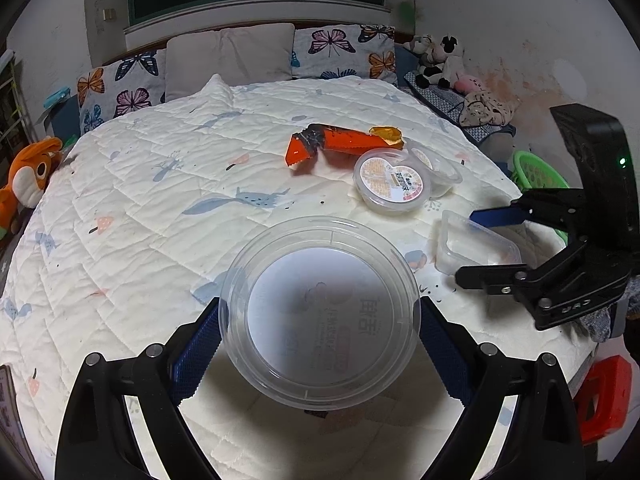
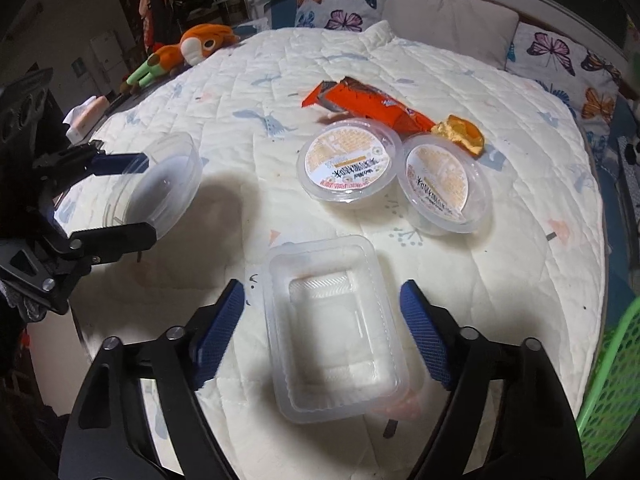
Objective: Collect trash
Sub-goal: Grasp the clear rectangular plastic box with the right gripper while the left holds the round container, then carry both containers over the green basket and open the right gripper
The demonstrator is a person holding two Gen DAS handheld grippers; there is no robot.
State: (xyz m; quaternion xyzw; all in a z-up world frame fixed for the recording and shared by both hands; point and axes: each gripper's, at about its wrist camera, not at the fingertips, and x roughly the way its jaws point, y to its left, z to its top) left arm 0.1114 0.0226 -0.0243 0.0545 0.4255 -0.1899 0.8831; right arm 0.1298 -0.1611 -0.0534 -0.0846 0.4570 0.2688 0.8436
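Observation:
My left gripper [image 1: 320, 344] is shut on a clear round plastic tub [image 1: 320, 312], its blue pads [image 1: 200, 356] pressed on both sides; the tub also shows held above the bed in the right wrist view [image 2: 168, 184]. My right gripper [image 2: 322, 328] is open, its fingers on either side of a clear rectangular tray [image 2: 332, 332] without touching it; the tray also shows in the left wrist view [image 1: 476, 244]. Two labelled round tubs [image 2: 350, 160] [image 2: 446, 182], an orange wrapper [image 2: 372, 104] and a crumpled yellow wrapper [image 2: 460, 130] lie on the white quilt [image 2: 300, 60].
A green mesh basket [image 2: 612, 376] stands at the bed's right side, also seen in the left wrist view [image 1: 536, 172]. Butterfly pillows [image 1: 340, 50] line the head of the bed. An orange plush toy [image 2: 196, 46] lies at the left edge. A red object [image 1: 604, 396] sits on the floor.

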